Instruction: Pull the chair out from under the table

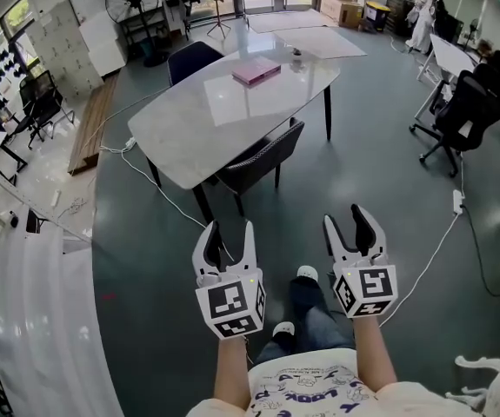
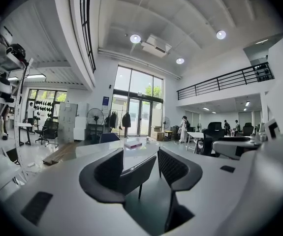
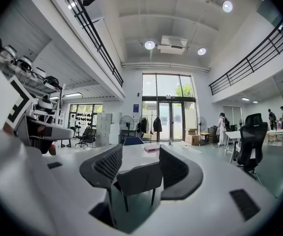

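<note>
A dark grey chair (image 1: 263, 155) stands tucked under the near edge of the white table (image 1: 189, 129), its back toward me. Both grippers hover over the floor well short of it, side by side and pointing at it. My left gripper (image 1: 230, 229) is open with nothing between its fingers; in the left gripper view the chair (image 2: 137, 172) shows beyond the gap of the left gripper (image 2: 140, 155). My right gripper (image 1: 345, 217) is open and empty too. In the right gripper view the chair (image 3: 139, 178) sits framed between the spread jaws of the right gripper (image 3: 140, 152).
A pink book (image 1: 256, 71) lies on the table and a blue chair (image 1: 193, 59) stands at its far side. White cables (image 1: 158, 185) run over the floor left of the table, another with a power strip (image 1: 458, 201) at right. A black office chair (image 1: 467, 111) stands far right.
</note>
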